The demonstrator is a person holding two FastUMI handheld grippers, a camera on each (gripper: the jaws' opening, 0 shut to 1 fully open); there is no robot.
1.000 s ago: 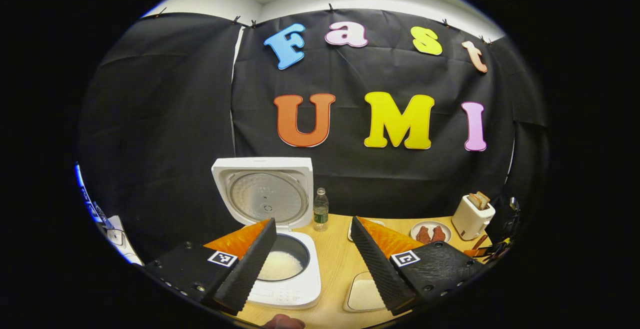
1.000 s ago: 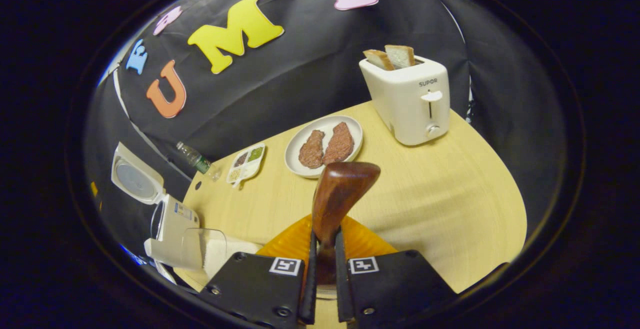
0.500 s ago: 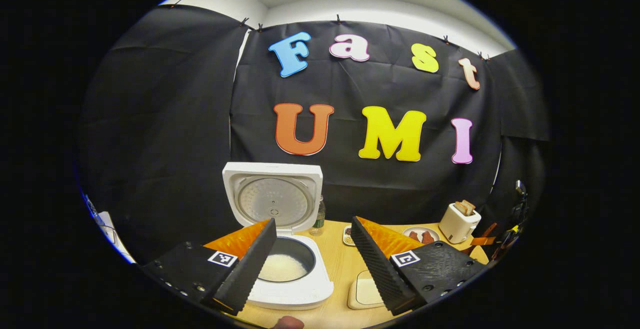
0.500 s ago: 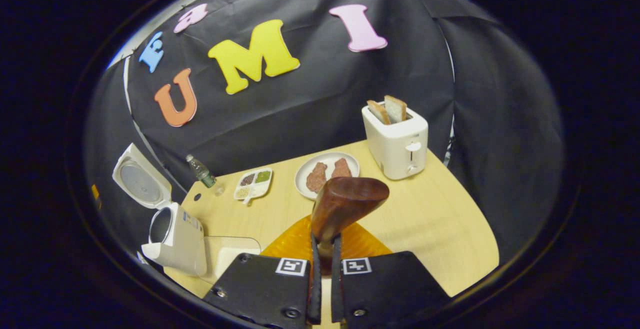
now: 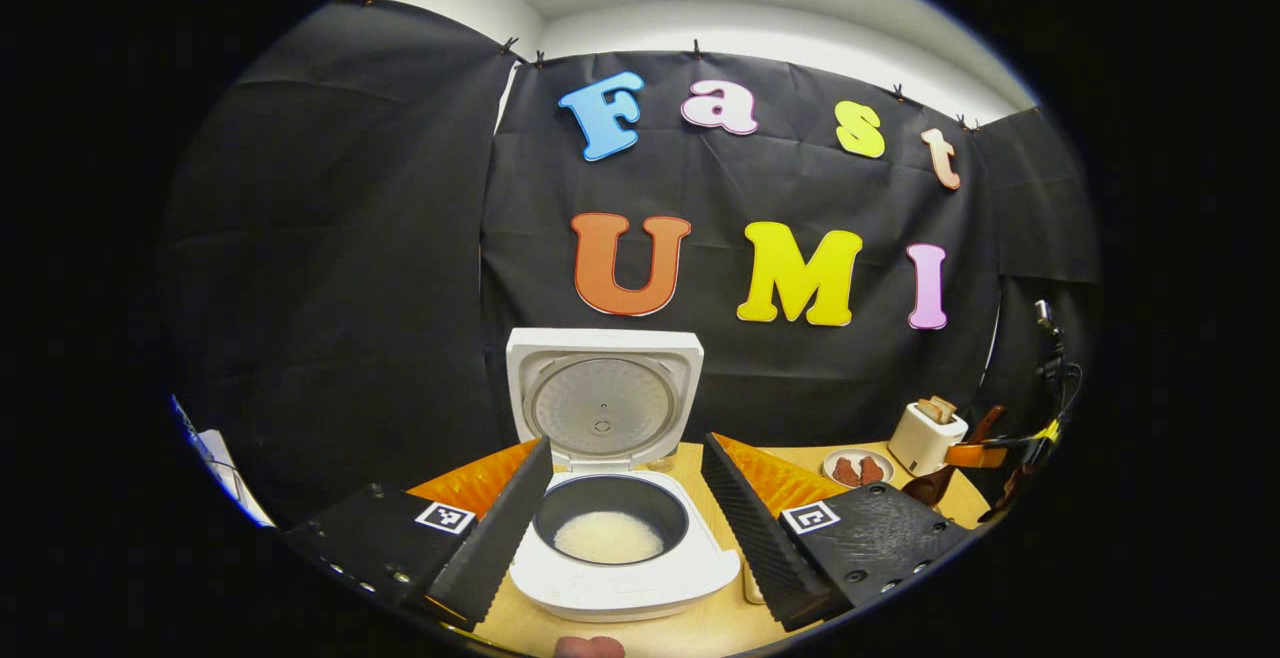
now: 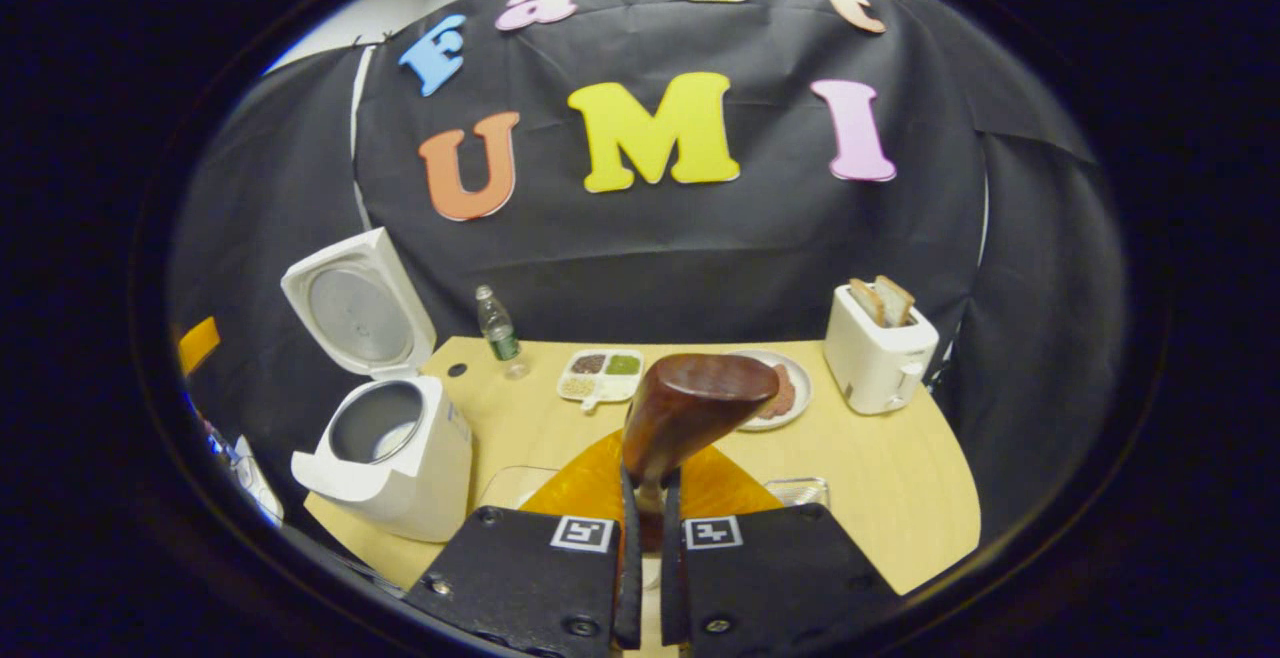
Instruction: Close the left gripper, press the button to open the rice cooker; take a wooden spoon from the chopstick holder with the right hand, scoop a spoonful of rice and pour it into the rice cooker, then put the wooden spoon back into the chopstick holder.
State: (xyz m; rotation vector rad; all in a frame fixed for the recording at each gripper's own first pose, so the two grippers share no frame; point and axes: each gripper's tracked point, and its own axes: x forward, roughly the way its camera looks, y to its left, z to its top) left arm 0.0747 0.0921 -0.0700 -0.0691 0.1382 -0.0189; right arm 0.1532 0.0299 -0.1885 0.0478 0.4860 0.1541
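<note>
Our right gripper [image 6: 647,578] has its fingers pressed tight on the handle of the wooden spoon [image 6: 690,403], whose dark bowl rises at the centre of the right gripper view. We cannot tell whether any rice sits in it. Over the last second this view has swung level and pulled back: the toaster [image 6: 878,358] that loomed at upper right now sits small at mid right, and the rice cooker [image 6: 390,443] has come further into frame at lower left. We judge the spoon is clear of the holder and being carried over the table [image 6: 900,478].

Our left gripper [image 5: 628,513] has its fingers spread wide, holding nothing. Between them, low in the left gripper view, stands the rice cooker [image 5: 620,548], now centred where it was left of centre. Its lid [image 5: 602,403] stands upright, and white rice [image 5: 608,536] lies in the dark pot. The button step looks done; scooping or pouring comes next.
</note>
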